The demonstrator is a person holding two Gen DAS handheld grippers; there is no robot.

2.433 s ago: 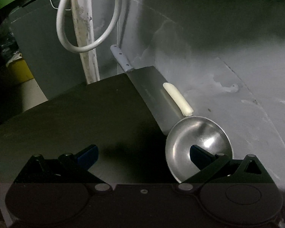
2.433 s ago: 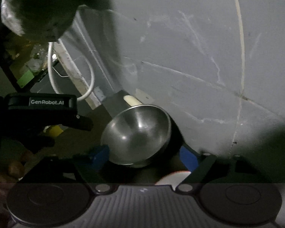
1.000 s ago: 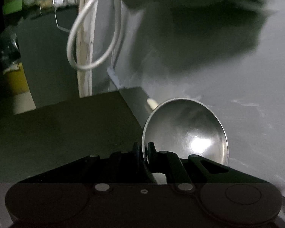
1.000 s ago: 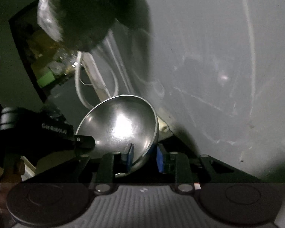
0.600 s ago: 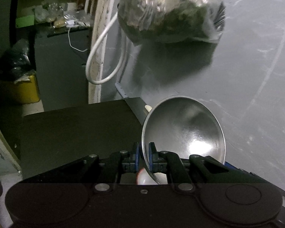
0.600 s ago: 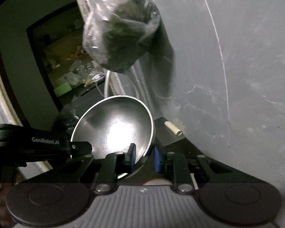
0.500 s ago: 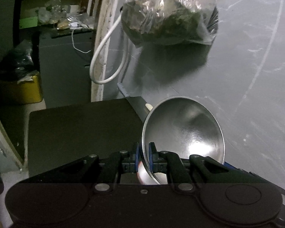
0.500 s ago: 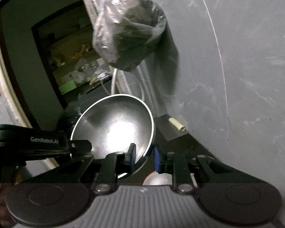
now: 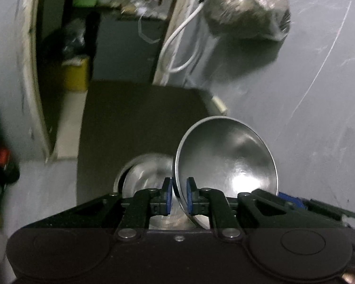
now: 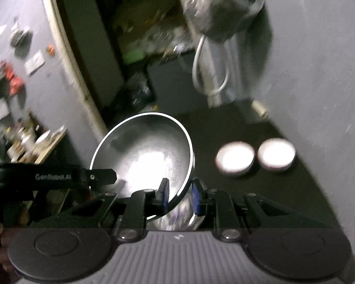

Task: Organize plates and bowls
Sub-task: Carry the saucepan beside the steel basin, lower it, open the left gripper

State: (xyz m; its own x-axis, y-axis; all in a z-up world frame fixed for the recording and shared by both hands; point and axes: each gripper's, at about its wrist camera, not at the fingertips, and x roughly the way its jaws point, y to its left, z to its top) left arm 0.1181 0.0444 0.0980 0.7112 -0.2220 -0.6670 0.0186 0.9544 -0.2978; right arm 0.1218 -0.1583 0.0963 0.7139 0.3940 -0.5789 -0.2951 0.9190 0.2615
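A second metal bowl [image 9: 144,177] is half hidden behind the tilted steel bowl [image 9: 224,161]; the hanging plastic bag [image 10: 222,7], above it, is blurred and cropped.

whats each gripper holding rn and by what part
Both pinch the same steel bowl by its rim: the left gripper on one edge as its jaws open, the right gripper on the other.

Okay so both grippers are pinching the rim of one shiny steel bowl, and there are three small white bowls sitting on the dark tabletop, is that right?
Almost. The right wrist view shows two small white bowls side by side on the dark tabletop, not three. The rest holds: the left gripper and the right gripper each clamp the rim of one shiny steel bowl.
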